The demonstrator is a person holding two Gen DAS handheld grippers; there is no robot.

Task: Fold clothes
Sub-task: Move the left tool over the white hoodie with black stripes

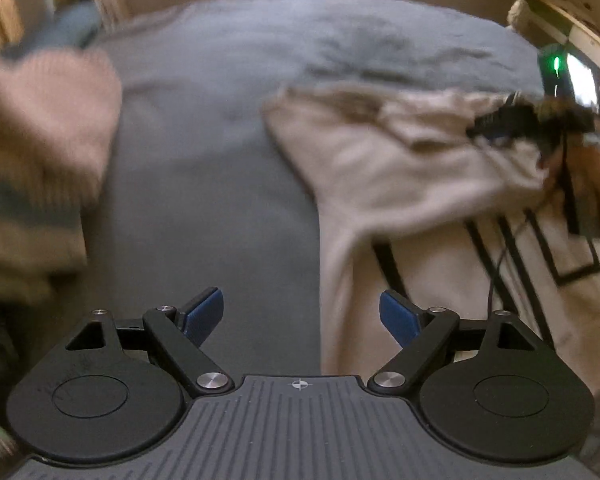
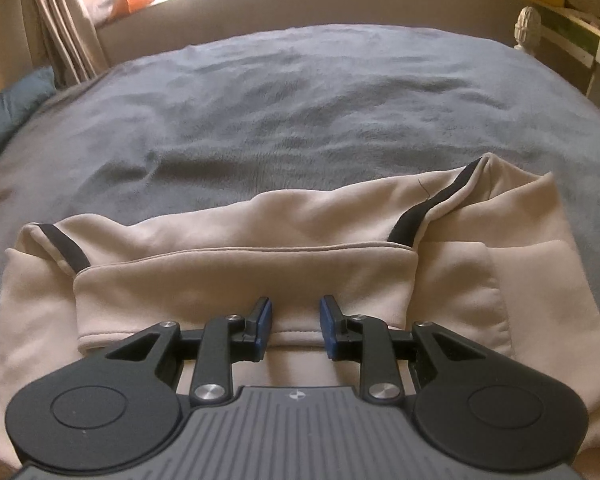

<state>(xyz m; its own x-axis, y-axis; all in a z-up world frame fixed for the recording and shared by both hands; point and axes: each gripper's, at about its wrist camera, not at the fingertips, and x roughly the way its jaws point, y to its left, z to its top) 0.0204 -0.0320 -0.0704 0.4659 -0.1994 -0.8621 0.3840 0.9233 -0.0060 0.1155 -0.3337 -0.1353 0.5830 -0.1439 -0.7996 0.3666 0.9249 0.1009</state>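
- A blurred stack of pink and striped clothes lies at the left edge of the bed, well apart from the sweatshirt.
- The grey blanket covers the bed, and a bare stretch of it runs between the stack and the sweatshirt.
- The left gripper hangs over the blanket just left of the sweatshirt, its blue pads spread wide with nothing between them.
- The cream sweatshirt lies on the near part of the blanket, partly folded, with black stripes at both shoulders.
- The right gripper sits low over the sweatshirt's folded hem, its jaws parted a little; whether the pads touch the cloth cannot be told.
- A white bedpost stands at the blanket's far right corner.
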